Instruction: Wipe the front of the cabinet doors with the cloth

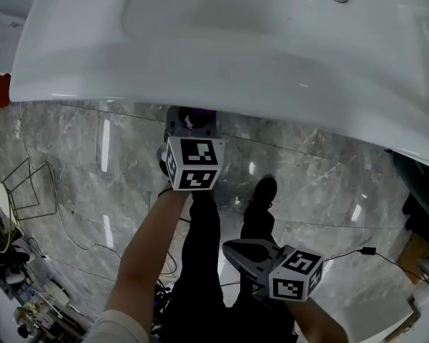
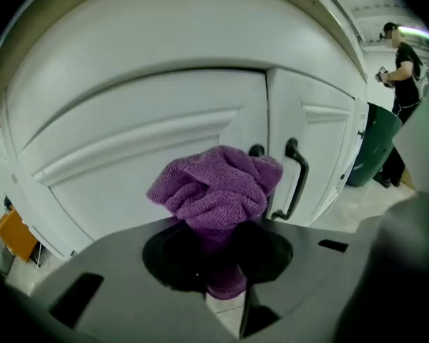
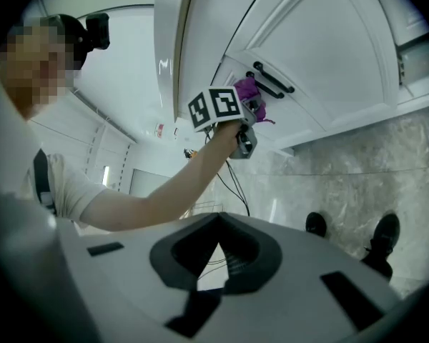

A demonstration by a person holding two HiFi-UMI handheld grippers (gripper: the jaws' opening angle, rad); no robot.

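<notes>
My left gripper (image 2: 218, 247) is shut on a bunched purple cloth (image 2: 216, 188), held up close to the white cabinet doors (image 2: 150, 134) near the seam where two black handles (image 2: 297, 179) sit. I cannot tell whether the cloth touches the door. From the head view the left gripper (image 1: 191, 127) reaches under the basin's edge, with a bit of cloth (image 1: 203, 113) showing. The right gripper view shows the left gripper (image 3: 242, 123) and the cloth (image 3: 247, 91) at the handles (image 3: 272, 81). My right gripper (image 1: 232, 249) hangs low and away from the cabinet, jaws together with nothing in them (image 3: 219, 220).
A white sink basin (image 1: 200, 41) overhangs the cabinet. Grey marble floor (image 1: 93, 163) lies below, with a wire rack (image 1: 21, 184) and cables at the left. A green bin (image 2: 375, 145) and a person (image 2: 404, 70) stand beyond the right door.
</notes>
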